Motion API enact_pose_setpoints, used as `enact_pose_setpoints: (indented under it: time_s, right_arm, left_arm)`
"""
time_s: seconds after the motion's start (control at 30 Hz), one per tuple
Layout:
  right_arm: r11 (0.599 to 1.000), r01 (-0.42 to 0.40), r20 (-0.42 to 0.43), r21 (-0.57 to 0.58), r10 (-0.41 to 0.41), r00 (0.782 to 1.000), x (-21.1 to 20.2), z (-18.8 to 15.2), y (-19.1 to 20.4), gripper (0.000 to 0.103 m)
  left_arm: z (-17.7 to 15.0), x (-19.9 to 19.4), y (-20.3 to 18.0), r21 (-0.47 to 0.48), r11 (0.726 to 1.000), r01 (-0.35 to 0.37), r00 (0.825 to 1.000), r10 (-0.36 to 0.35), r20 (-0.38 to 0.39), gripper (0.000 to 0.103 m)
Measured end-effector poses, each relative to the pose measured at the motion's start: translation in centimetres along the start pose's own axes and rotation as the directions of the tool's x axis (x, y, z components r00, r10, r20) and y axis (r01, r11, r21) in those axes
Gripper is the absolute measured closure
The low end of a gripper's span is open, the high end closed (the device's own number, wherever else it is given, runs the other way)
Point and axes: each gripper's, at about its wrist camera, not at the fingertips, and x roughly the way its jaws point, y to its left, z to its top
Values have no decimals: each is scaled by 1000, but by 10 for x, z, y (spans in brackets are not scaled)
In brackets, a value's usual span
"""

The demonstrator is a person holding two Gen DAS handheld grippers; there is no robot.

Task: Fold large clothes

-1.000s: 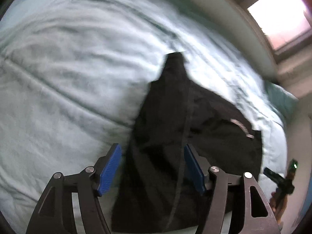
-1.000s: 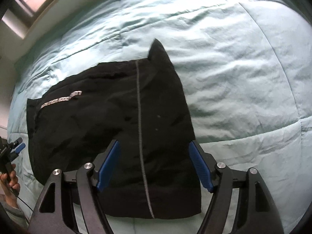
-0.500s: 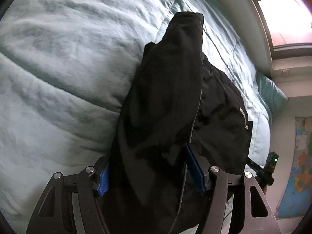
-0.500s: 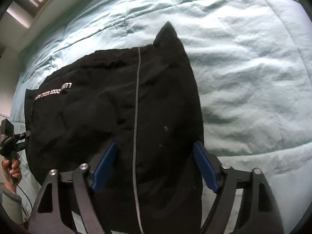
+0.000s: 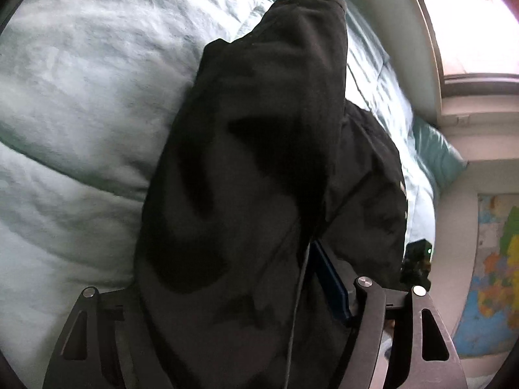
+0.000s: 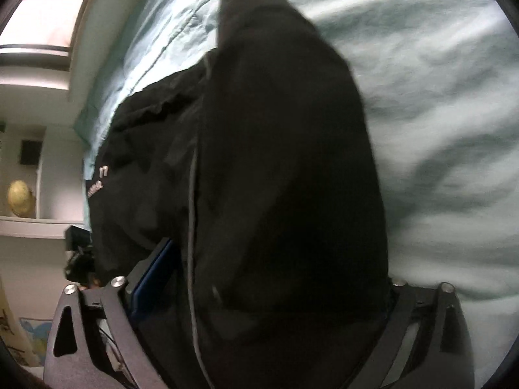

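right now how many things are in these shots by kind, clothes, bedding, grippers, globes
clothes: 1, black fabric garment
bedding: 1, pale green quilted duvet
grippers: 2, left gripper, right gripper
globes: 1, yellow round globe
total: 5

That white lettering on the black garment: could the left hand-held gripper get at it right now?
Probably not. The left hand-held gripper is buried in the black garment, whose raised fold fills its fingers, while the white lettering sits off at the far edge.
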Motion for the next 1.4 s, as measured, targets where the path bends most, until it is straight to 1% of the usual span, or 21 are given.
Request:
enact_pose_setpoints:
  time_s: [0.03,0.07,0.1,0.13,0.17,0.2,0.27,0.37,0.47,0.53,0.63,0.67,0.8,0.93,1.07,1.13,1.23,1.3,1.33,1.37,1.4]
  right_arm:
    - [1000,1,8,-9,-1,1000,-2,-1,3,20]
    - [1000,0,18,-22,1,1000,-5,-2,7,32]
    - [999,-4,30,-43,5,1000,-12,-6,12,39]
    - [998,-8,39,-59,10,999,-18,-10,16,52]
    - [997,-8,50,-74,12,999,-24,-14,21,57]
    - [996,-3,57,-89,8,998,-29,-17,27,59]
    - [991,17,73,-130,-8,997,-39,-24,42,64]
    - [983,4,114,-184,17,993,-66,-41,73,66]
    - [970,21,148,-242,16,989,-90,-65,105,67]
    - [960,30,172,-279,20,985,-114,-90,126,67]
    - [954,39,193,-298,20,981,-143,-123,142,67]
    - [953,42,200,-301,20,980,-157,-140,147,67]
    - [953,49,209,-298,15,978,-186,-189,154,67]
    - [960,57,184,-275,-6,983,-198,-230,144,66]
    - [975,70,114,-209,-47,992,-179,-255,118,66]
    - [979,97,80,-179,-84,993,-157,-258,108,66]
    - [983,132,31,-126,-130,991,-132,-267,85,65]
    - [979,181,24,-89,-180,983,-118,-271,68,63]
    - [980,190,30,-67,-188,982,-116,-272,61,59]
    - [982,188,34,-29,-187,982,-116,-271,52,53]
    - [981,195,36,23,-196,980,-117,-270,38,50]
  left_arm:
    - [-2,-2,-4,21,1000,-7,1000,7,20,37]
    - [-6,-5,-9,46,999,-17,999,15,43,46]
    - [-11,-11,-14,68,997,-21,998,17,65,56]
    - [-14,-15,-16,83,996,-21,997,14,81,60]
    - [-20,-23,-20,101,995,-14,995,4,102,65]
    - [-24,-30,-22,109,994,-8,994,-5,114,67]
    - [-36,-47,-34,131,991,26,988,-45,149,68]
    - [-56,-72,-57,166,982,85,976,-116,186,69]
    - [-84,-98,-81,220,971,92,967,-140,212,69]
    - [-106,-120,-88,244,964,106,961,-163,223,69]
    - [-138,-150,-98,261,958,117,954,-182,239,69]
    - [-152,-161,-101,270,955,119,952,-188,243,69]
    - [-202,-191,-110,301,947,107,953,-185,242,69]
    - [-238,-197,-100,294,951,99,964,-165,208,69]
    - [-258,-175,-74,220,971,90,981,-125,150,68]
    - [-267,-158,-55,171,983,73,989,-93,113,68]
    - [-274,-130,-23,94,995,9,998,-14,55,67]
    - [-276,-118,1,43,998,-46,998,43,53,62]
    - [-275,-115,12,18,999,-49,998,49,51,60]
    - [-273,-112,27,-26,999,-45,998,46,43,57]
    - [-270,-109,45,-83,996,-30,999,32,33,53]
